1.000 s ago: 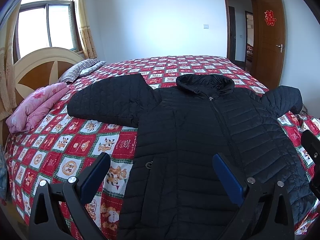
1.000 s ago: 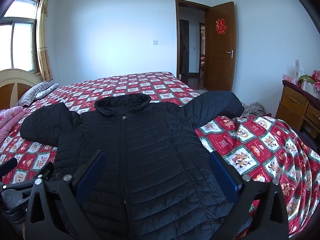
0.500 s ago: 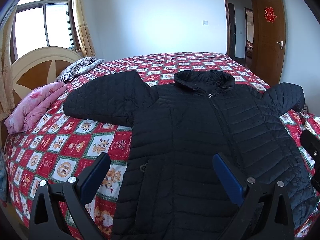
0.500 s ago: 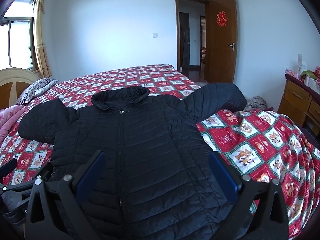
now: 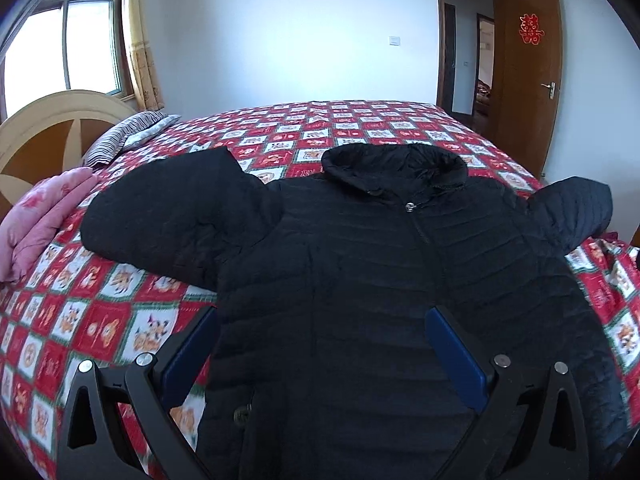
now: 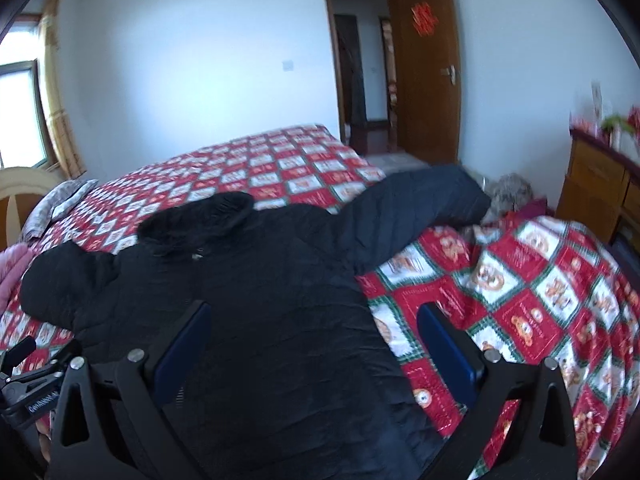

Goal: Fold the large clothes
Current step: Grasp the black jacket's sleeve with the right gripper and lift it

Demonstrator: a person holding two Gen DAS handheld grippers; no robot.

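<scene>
White walls, a window (image 5: 64,40) on the left and an open door (image 5: 528,76) on the right framed the bed (image 5: 380,120), which wore a red checked quilt (image 5: 100,320). On it the jacket (image 5: 360,280) lay flat, front up, zipped, hood (image 5: 394,164) toward the far wall, both sleeves spread. Its left sleeve (image 5: 168,216) rested on the quilt near a pink blanket (image 5: 44,212); its right sleeve (image 6: 416,204) reached the bed's edge on the door side. A striped pillow (image 5: 124,136) sat by the headboard (image 5: 44,128). A dresser (image 6: 600,192) stood against the right wall.

My left gripper (image 5: 320,344) hovered over the jacket's lower body, jaws wide, nothing between them; one blue pad (image 5: 456,356) was over the fabric, the other at the jacket's edge. My right gripper (image 6: 316,344) hung over the jacket's hem side, jaws wide and empty too, one finger over quilt. Right view was blurred.
</scene>
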